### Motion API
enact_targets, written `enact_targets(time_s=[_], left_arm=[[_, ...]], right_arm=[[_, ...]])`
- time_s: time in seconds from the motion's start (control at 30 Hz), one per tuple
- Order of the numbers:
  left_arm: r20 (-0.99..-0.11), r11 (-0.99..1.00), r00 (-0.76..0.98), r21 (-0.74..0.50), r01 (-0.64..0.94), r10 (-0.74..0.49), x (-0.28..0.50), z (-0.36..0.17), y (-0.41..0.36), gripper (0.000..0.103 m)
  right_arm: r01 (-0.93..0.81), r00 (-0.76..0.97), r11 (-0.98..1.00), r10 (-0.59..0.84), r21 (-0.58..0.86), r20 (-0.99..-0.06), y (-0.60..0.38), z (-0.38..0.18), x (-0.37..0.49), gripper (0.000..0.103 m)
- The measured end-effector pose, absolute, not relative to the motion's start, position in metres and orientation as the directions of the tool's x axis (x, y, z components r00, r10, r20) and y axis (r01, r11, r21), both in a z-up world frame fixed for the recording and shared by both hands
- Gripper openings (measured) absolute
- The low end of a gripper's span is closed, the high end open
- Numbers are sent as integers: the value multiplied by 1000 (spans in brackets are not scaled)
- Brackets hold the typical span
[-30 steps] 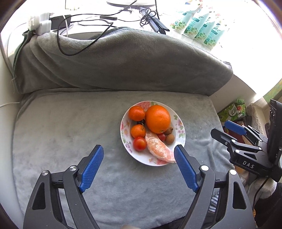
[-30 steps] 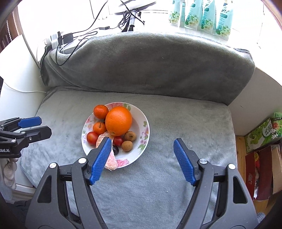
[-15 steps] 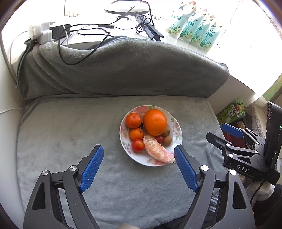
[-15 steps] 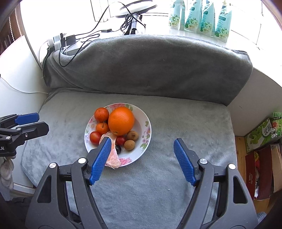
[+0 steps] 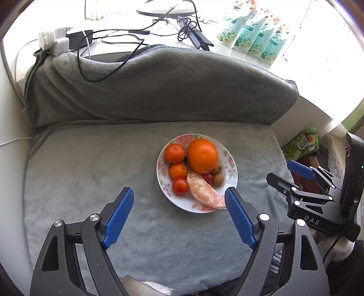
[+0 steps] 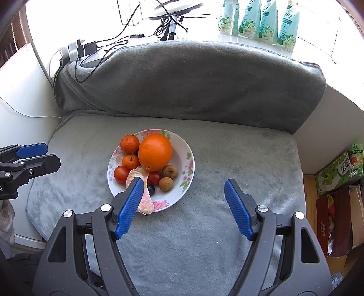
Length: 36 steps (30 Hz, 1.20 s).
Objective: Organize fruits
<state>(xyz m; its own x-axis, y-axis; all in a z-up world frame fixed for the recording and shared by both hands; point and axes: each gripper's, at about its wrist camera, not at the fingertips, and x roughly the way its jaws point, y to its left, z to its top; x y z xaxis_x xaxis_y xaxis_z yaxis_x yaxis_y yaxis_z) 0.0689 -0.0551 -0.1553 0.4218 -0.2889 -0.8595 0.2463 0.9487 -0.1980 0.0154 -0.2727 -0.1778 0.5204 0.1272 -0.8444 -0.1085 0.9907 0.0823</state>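
Observation:
A floral white plate (image 5: 231, 167) (image 6: 186, 164) sits on the grey blanket. It holds a large orange (image 5: 202, 156) (image 6: 155, 152), two mandarins (image 5: 174, 153) (image 6: 129, 144), a red tomato (image 5: 180, 186) (image 6: 121, 174), a peeled citrus segment (image 5: 204, 193) (image 6: 134, 176), two brown longans (image 6: 170, 171) and a dark grape (image 6: 151, 189). My left gripper (image 5: 178, 200) is open and empty, just short of the plate. My right gripper (image 6: 184, 193) is open and empty, over the plate's near right edge; its left finger hides part of the segment.
A rolled grey blanket (image 5: 159, 86) forms a ridge behind the plate. Cables and a power strip (image 5: 59, 41) lie on the sill with several green-white pouches (image 6: 257, 20). Boxes (image 6: 336, 170) stand off the right edge.
Both grippers have drawn back and risen a little, so the plate looks smaller and farther away. Nothing on the plate has moved.

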Motion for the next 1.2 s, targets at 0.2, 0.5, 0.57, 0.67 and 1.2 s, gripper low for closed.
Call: enact_targets(time_s=[0.2,0.5,0.57,0.67,1.2], left_arm=[[-863,953,420,-195,232,-279,69,-156,-53,82],[-869,954,413,-188,232,-272,67,-158,-54,82],[-869,954,414,-187,233,-271,67,-158,-54,82],[-868,955,416,-185,232,-270,66,-157,-54,82],[-866,959,428,-178,221,-260,61,-155,-50,82]], right_arm=[[-109,516,991,127,82,-847,-272,-179,16,76],[-110,510,991,124,79,-851,-271,-180,14,76],[-111,508,991,124,78,-852,-271,-181,14,76],[-114,506,990,125,77,-853,-271,-181,13,76],[-125,503,989,128,74,-855,-268,-181,11,76]])
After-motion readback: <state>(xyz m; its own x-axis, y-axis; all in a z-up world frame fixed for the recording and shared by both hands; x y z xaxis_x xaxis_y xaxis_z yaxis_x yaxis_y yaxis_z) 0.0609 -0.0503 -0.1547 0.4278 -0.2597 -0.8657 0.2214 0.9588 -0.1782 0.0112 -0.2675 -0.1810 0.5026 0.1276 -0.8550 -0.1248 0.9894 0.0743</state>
